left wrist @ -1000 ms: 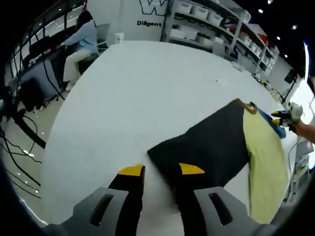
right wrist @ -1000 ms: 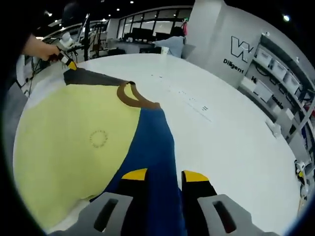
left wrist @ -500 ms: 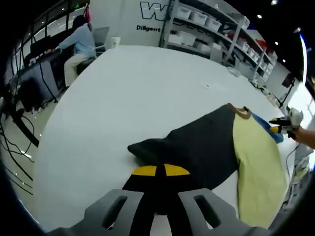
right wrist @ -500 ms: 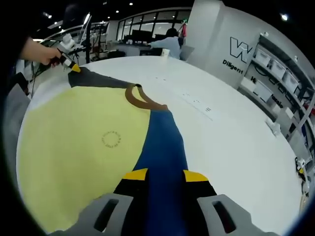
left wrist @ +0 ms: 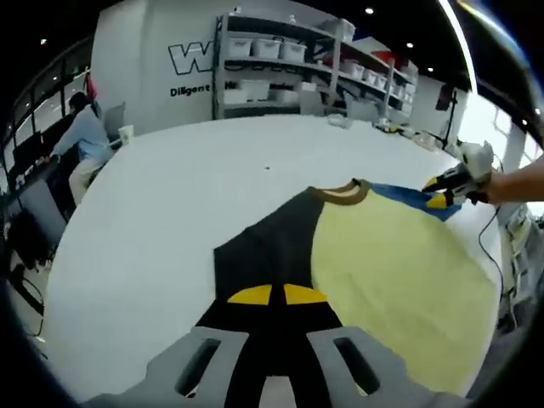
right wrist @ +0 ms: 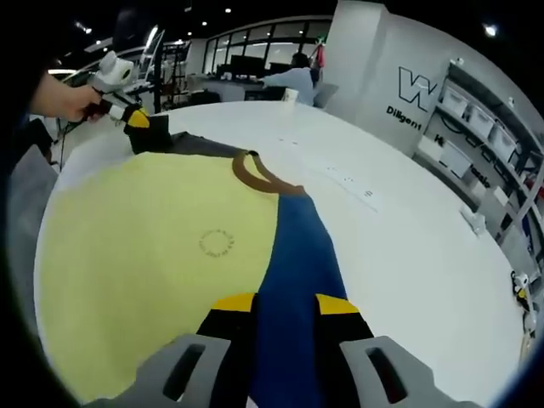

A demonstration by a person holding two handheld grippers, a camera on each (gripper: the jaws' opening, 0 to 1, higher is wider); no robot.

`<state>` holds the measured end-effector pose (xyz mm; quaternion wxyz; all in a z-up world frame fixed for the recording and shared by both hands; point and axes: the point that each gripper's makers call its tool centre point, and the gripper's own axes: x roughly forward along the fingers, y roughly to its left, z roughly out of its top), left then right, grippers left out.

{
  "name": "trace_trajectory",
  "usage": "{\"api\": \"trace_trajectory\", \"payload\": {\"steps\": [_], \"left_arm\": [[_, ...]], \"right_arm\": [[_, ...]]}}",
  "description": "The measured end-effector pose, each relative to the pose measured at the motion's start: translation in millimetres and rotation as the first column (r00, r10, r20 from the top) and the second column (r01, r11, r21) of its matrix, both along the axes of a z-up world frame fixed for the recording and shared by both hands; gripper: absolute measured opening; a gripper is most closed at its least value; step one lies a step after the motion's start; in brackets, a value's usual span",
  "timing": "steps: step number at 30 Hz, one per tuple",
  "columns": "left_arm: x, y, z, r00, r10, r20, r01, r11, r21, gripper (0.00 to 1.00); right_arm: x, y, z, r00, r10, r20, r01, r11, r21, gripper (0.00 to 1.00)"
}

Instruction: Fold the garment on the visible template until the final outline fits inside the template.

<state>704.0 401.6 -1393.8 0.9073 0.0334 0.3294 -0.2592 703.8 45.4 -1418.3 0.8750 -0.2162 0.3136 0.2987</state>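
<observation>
Both sleeves gripped, shirt spread flat on the white tabletop [left wrist: 170, 195].

Our left gripper [left wrist: 272, 295] has its jaws closed on the dark sleeve [left wrist: 268, 255] at 6 o'clock; the yellow shirt [left wrist: 399, 280] lies between; our right gripper [right wrist: 285, 303] clamps the blue sleeve [right wrist: 297, 255]. We judge the first fold is starting; next, carry the sleeves inward.

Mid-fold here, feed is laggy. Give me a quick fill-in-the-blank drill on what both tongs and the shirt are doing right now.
1. The left tongs are shut on the shirt's ____ sleeve.
2. The right tongs grip the ____ sleeve.
3. The shirt's body is pale ____.
4. The collar trim is ____.

Missing words: black; blue; yellow; brown
</observation>
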Motion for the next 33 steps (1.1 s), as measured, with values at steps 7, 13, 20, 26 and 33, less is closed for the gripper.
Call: {"api": "trace_trajectory", "payload": {"steps": [7, 13, 20, 26, 33], "left_arm": [[-28.6, -28.2, -19.2, 0.992, -0.096, -0.077, 0.092, 0.994, -0.05, 0.07], [-11.5, 6.5, -11.0, 1.0, -0.007, -0.013, 0.006, 1.0, -0.03, 0.19], [20.3, 55.6, -22.5, 0.994, 0.107, -0.019, -0.106, 0.993, 0.044, 0.23], [18.6, 55.4, -45.5, 0.989, 0.055, -0.138, -0.05, 0.998, 0.041, 0.21], [11.9, 48.9, -47.0, 0.985, 0.025, -0.169, -0.017, 0.999, 0.05, 0.11]], "right_arm": [[-5.1, 0.9, -2.0, 1.0, -0.005, -0.005, 0.005, 1.0, 0.003, 0.19], [-7.9, 1.2, -2.0, 1.0, -0.011, -0.003, 0.011, 1.0, 0.005, 0.18], [-10.8, 1.1, -1.3, 1.0, -0.015, -0.004, 0.015, 1.0, 0.001, 0.18], [-12.2, -1.4, -5.2, 1.0, -0.021, -0.012, 0.021, 1.0, -0.003, 0.19], [-13.8, -2.3, -7.9, 0.999, -0.029, -0.02, 0.029, 1.0, -0.003, 0.18]]}}
